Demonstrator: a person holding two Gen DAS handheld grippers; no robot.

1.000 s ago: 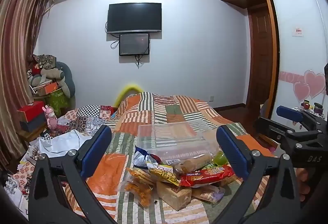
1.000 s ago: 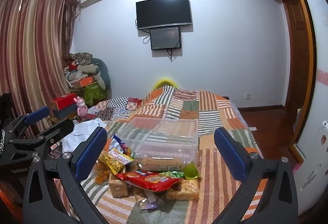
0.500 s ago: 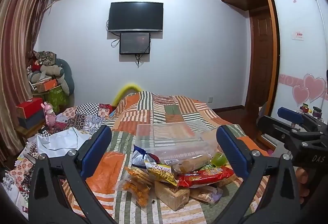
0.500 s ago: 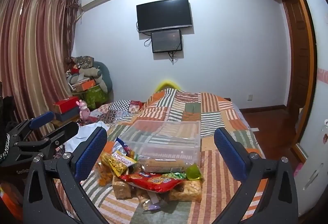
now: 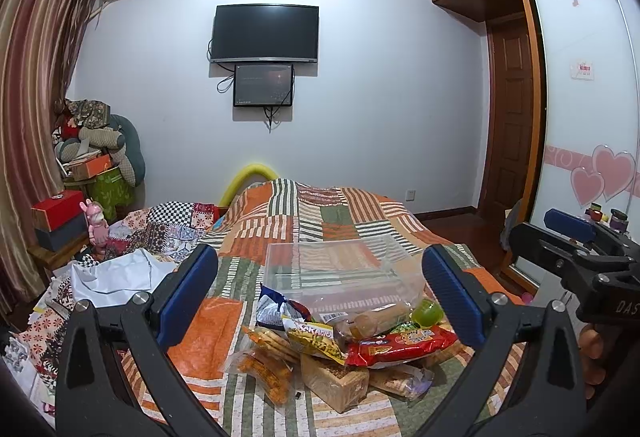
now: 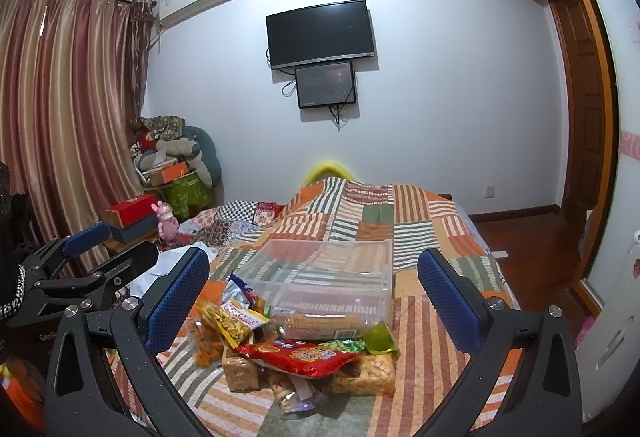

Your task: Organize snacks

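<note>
A pile of snack packs lies on the striped quilt: a red bag (image 5: 400, 343) (image 6: 298, 355), a yellow bag (image 5: 318, 337) (image 6: 236, 319), a roll of biscuits (image 5: 374, 319) (image 6: 316, 323) and a green cup (image 5: 427, 311) (image 6: 378, 337). An empty clear plastic bin (image 5: 340, 271) (image 6: 324, 273) stands just behind the pile. My left gripper (image 5: 320, 301) is open and empty, above and short of the pile. My right gripper (image 6: 314, 303) is open and empty, likewise short of it. Each gripper shows at the edge of the other's view.
The bed (image 5: 320, 213) fills the middle. Crumpled cloths and a white sheet (image 5: 116, 277) lie at its left. Boxes and cushions (image 6: 176, 165) stack in the left corner. A wardrobe with a sliding door (image 5: 580, 117) stands at right, wooden floor (image 6: 532, 241) beside it.
Both views have tilted up slightly and shifted a little; the pile and bin sit lower in frame. Both grippers stay open and empty.
</note>
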